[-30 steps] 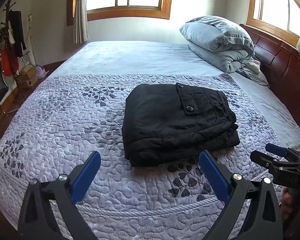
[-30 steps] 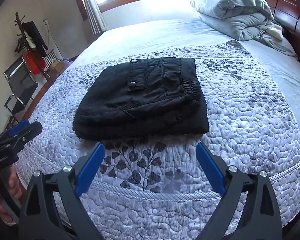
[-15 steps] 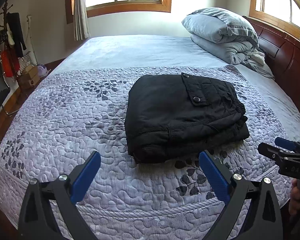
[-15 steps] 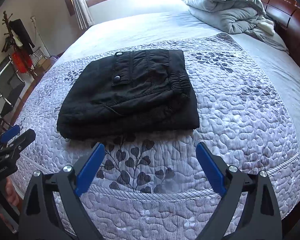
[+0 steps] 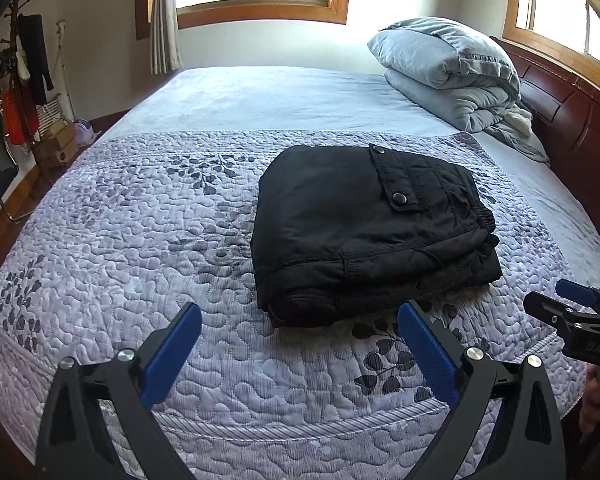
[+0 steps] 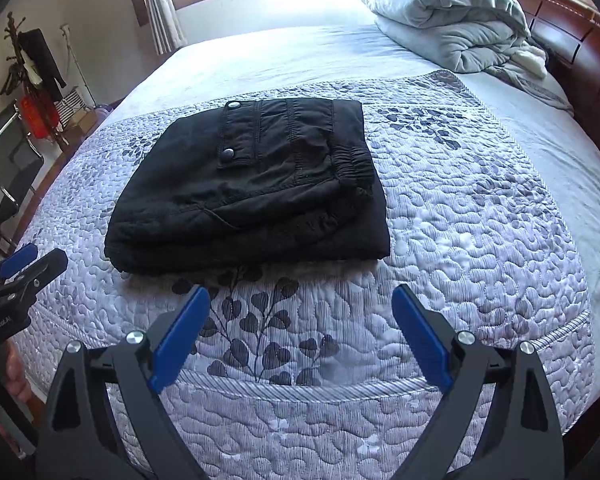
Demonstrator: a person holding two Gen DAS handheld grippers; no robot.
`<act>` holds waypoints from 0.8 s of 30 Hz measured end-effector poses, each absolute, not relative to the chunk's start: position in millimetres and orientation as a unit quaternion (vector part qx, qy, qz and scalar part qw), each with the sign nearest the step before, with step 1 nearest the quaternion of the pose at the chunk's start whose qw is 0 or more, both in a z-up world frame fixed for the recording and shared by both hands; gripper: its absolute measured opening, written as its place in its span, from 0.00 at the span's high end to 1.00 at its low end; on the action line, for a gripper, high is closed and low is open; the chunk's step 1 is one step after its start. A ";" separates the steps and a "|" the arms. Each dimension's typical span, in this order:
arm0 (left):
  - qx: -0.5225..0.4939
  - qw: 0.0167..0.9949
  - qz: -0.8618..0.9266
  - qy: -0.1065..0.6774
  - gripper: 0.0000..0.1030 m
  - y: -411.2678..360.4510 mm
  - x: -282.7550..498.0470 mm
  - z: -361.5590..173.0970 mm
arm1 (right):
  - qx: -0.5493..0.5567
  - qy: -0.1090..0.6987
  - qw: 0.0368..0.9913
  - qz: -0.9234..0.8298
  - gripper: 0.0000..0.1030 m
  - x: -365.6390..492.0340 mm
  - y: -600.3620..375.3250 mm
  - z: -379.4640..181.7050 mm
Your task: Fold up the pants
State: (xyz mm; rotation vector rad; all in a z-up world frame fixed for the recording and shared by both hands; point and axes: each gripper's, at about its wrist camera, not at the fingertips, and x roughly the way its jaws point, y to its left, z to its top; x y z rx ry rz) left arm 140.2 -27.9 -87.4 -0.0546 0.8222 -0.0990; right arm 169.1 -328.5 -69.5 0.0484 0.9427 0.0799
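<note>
A bedroom with wood-framed windows is letting bright daylight fall across a bed [image 5: 260, 96] that is wearing a lilac quilt [image 5: 140, 248] stitched with dark leaf sprigs.

From the left wrist view, the pants [image 5: 360, 232] are lying folded into a thick black bundle on the quilt, right of centre, with a snap-buttoned pocket flap facing up. The left hand-held gripper [image 5: 298, 322] is hovering over the near edge of the bed, its blue-padded jaws standing wide apart and holding nothing, the right pad just short of the bundle's near edge. A folded grey duvet [image 5: 448, 68] is sitting by the dark headboard [image 5: 572, 120]. A coat rack [image 5: 24, 64] is standing against the left wall. The right hand-held gripper [image 5: 568, 308] is poking in at the right edge.

From the right wrist view, the pants [image 6: 252, 188] are resting just beyond the right hand-held gripper [image 6: 300, 304], whose jaws are likewise spread wide and empty above the leaf pattern. The left hand-held gripper [image 6: 28, 268] is showing at the left edge, near the bundle's corner but apart from it. A chair [image 6: 8, 168] is standing beside the bed.
</note>
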 end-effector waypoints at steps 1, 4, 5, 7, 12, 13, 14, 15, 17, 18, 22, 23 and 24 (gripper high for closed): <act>-0.025 0.915 -0.048 0.400 0.04 -28.4 140.3 -87.7 | 0.022 0.454 0.890 0.038 0.11 168.7 -328.2 -69.4; -0.026 0.915 -0.048 0.401 0.04 -28.5 141.0 -88.7 | 0.018 0.452 0.891 0.038 0.11 168.6 -327.4 -68.8; -0.028 0.915 -0.049 0.400 0.04 -28.3 141.1 -88.6 | 0.017 0.452 0.891 0.039 0.11 168.4 -327.1 -68.5; -0.034 0.914 -0.051 0.402 0.04 -27.3 141.6 -88.7 | 0.016 0.452 0.891 0.038 0.11 168.6 -327.1 -68.4; -0.038 0.915 -0.052 0.399 0.04 -25.4 141.7 -87.5 | 0.013 0.451 0.892 0.040 0.11 168.3 -326.8 -68.3; -0.037 0.915 -0.051 0.398 0.04 -25.4 141.6 -87.4 | 0.013 0.451 0.891 0.040 0.11 168.6 -326.8 -68.4; -0.037 0.915 -0.050 0.399 0.04 -25.7 141.9 -87.3 | 0.013 0.451 0.891 0.041 0.11 168.5 -326.6 -68.5; -0.036 0.915 -0.050 0.399 0.04 -25.8 142.2 -87.5 | 0.012 0.451 0.891 0.041 0.11 168.5 -326.4 -68.6; -0.035 0.915 -0.049 0.400 0.04 -25.9 142.4 -87.5 | 0.011 0.450 0.892 0.042 0.11 168.3 -326.2 -68.5; -0.035 0.915 -0.048 0.400 0.04 -25.9 142.4 -87.7 | 0.011 0.450 0.892 0.041 0.11 168.4 -326.2 -68.6; -0.034 0.914 -0.047 0.402 0.04 -25.5 143.2 -88.8 | 0.011 0.452 0.891 0.039 0.11 169.2 -326.8 -69.9; -0.034 0.914 -0.047 0.402 0.04 -25.5 143.3 -89.1 | 0.012 0.452 0.891 0.038 0.11 169.2 -327.1 -69.9; -0.034 0.913 -0.047 0.403 0.04 -25.6 143.3 -89.5 | 0.012 0.452 0.891 0.038 0.11 169.1 -327.1 -69.7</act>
